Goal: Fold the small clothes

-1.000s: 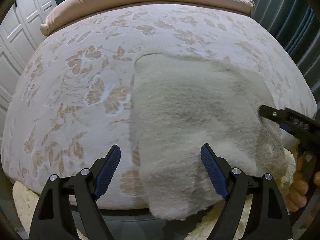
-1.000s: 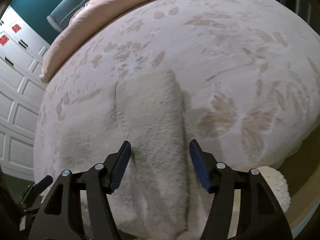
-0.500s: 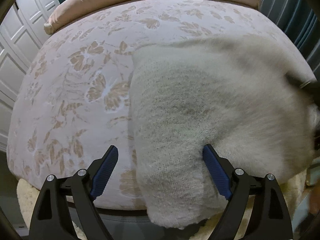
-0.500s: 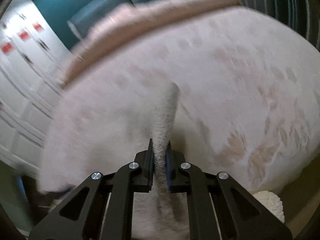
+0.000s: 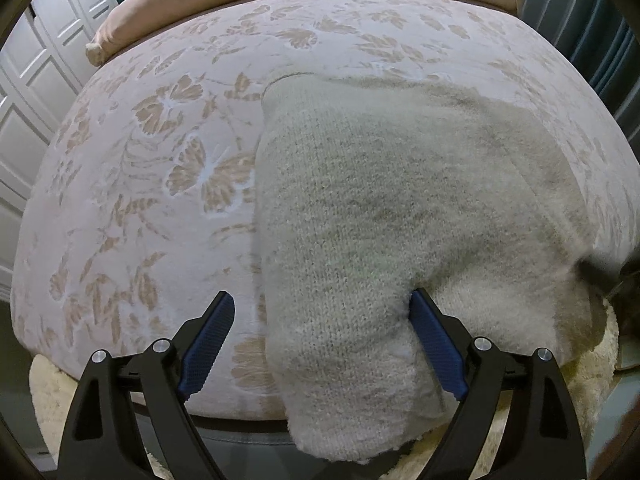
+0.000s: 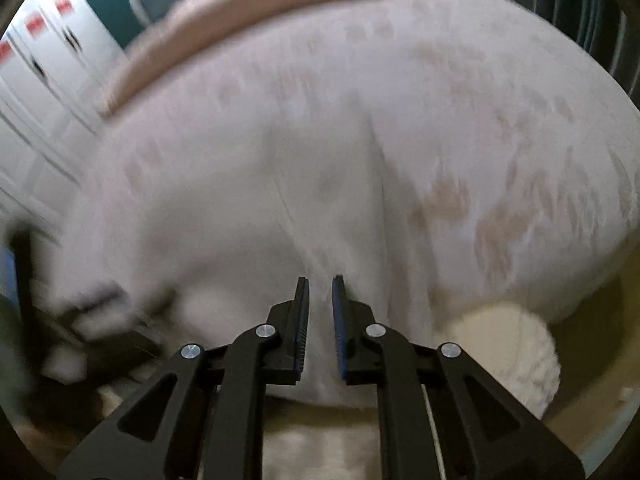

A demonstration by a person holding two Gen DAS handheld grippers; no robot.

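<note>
The cream fuzzy knitted garment [image 5: 392,216] lies on the bed with the pale floral-patterned cover [image 5: 152,168], toward the near edge, with one end spilling over that edge and hanging down between the arms of the left tool [image 5: 320,344]. One fold seems to be in place: in the left wrist view a layer of knit lies doubled across the body of the piece, its diagonal edge running down toward the right. As a judgement, the task is somewhere in its middle, since the overhanging end has yet to be brought up and the bundle is not yet compact or squared.

The left tool stands wide open, its blue ridged pads either side of the hanging end; the right-hand pad [image 5: 436,348] touches the knit, but nothing is clamped. The right tool [image 6: 320,320] is nearly closed, with only a narrow gap between its pads. The right wrist view is badly blurred (motion smear over most of it), so I cannot tell whether any cloth sits in that gap.

The garment looks thick, soft and woolly, with a loose, shaggy surface and rounded, bulky folds rather than crisp creases. Its far corner is neat and square, while the near hanging end is ragged and lumpy. A cream shaggy rug [image 5: 52,400] shows on the floor beneath the bed's edge.
</note>
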